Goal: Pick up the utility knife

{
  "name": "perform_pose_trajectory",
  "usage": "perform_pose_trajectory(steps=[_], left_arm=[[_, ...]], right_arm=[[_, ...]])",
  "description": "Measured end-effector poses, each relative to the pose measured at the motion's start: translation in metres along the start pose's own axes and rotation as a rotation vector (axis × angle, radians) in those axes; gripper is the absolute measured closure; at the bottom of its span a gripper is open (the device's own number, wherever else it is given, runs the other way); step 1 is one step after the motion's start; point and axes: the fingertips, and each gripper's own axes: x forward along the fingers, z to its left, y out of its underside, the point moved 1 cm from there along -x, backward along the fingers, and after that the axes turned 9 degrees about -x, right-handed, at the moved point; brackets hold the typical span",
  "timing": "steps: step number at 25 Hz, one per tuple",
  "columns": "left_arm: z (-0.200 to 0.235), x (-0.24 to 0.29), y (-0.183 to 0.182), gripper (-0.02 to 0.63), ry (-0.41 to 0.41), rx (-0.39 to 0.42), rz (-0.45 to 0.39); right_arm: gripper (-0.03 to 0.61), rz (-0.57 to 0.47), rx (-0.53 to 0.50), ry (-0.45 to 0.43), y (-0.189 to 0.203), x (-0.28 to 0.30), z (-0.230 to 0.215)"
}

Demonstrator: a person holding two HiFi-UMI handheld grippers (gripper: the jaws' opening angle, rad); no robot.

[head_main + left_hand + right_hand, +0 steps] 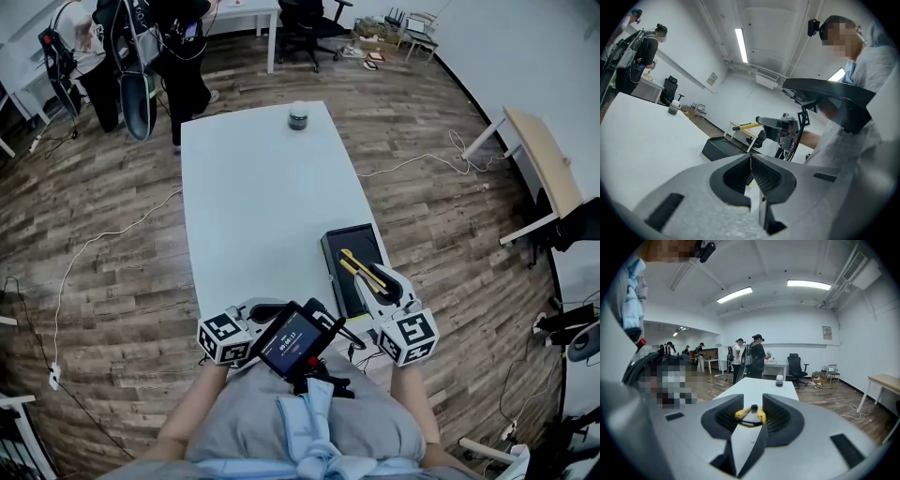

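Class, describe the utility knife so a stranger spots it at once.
Start at the long white table and find the flat black rectangular tray at its near right edge. Over it, the right hand-held gripper clamps a slim yellow utility knife, the only bright colour against black and white.

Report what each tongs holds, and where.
The right tongs grip the yellow utility knife by one end. The left tongs are shut and empty.

Wide open tabletop (253, 187) ahead, bare right up to the small jar (299, 115) at the far end. At the near right edge the black tray (361, 238) blocks a low pass. The mounted screen (292, 342) crowds the gap between the grippers, seemingly close to the left gripper (267, 307).
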Motion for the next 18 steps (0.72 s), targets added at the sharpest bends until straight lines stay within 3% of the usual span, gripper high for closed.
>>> perform_pose_trajectory(steps=[18], left_arm=[[0.003, -0.0017, 0.0008, 0.594, 0.002, -0.005, 0.004]], right_arm=[[0.443, 0.007, -0.006, -0.002, -0.0007, 0.003, 0.0009]])
